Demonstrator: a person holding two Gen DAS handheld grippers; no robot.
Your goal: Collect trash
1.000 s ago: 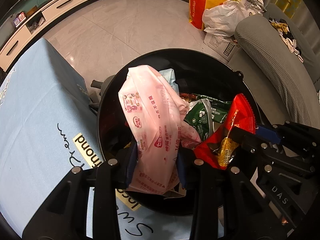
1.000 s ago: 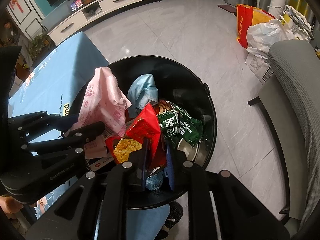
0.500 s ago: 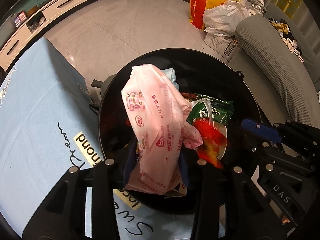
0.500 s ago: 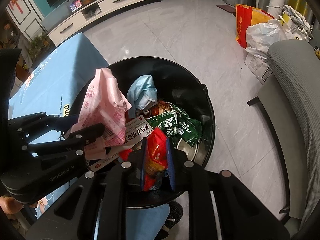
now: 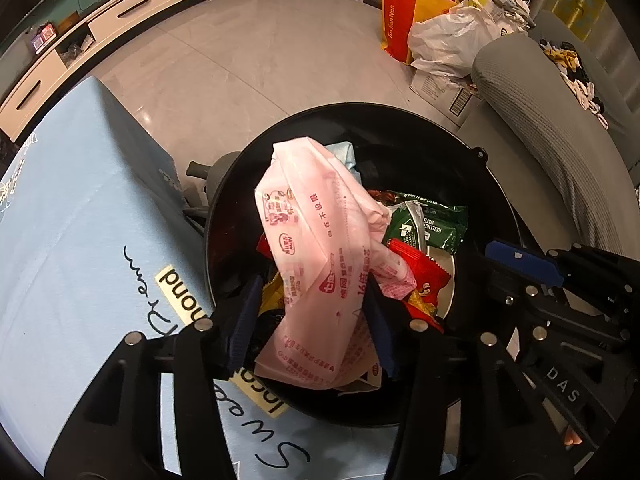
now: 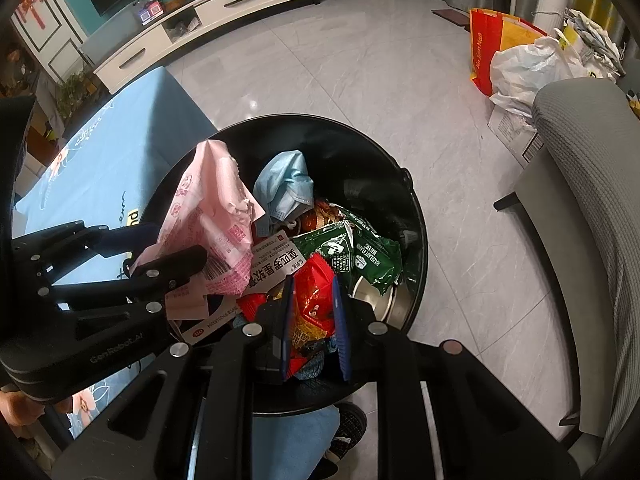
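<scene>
- A black bin (image 5: 496, 184) is seen at centre frame in both views, already holding a green wrapper (image 6: 352, 256), a blue mask (image 6: 286, 184), a white box (image 6: 276, 266) and other litter
- The left gripper (image 5: 316, 316) is held over the bin's lower left part; a pink pack (image 5: 320, 272) stands between its jaws, though the jaws look spread wider than the pack, so whether it is gripped or let go cannot be told
- The right gripper (image 6: 312, 320) is held over the bin's lower edge; its blue-padded jaws stand a little apart with a red wrapper (image 6: 314, 300) between them, seemingly lying on the heap rather than pinched
- The red wrapper is judged to be as good as delivered; the pink pack is judged the item left to drop, since it stands up out of the bin
- No loose litter is seen on the tablecloth (image 5: 80, 216) or the floor (image 6: 360, 80) in either view; what lies behind the cameras is not shown
- The light blue tablecloth, with printed lettering, fills the left of both frames, its edge touching or just beside the bin
- The floor is pale glossy tile; a white TV cabinet (image 6: 224, 8) runs along the upper left, a grey sofa (image 6: 592, 184) fills the right, and shopping bags (image 6: 516, 52) stand at the upper right
</scene>
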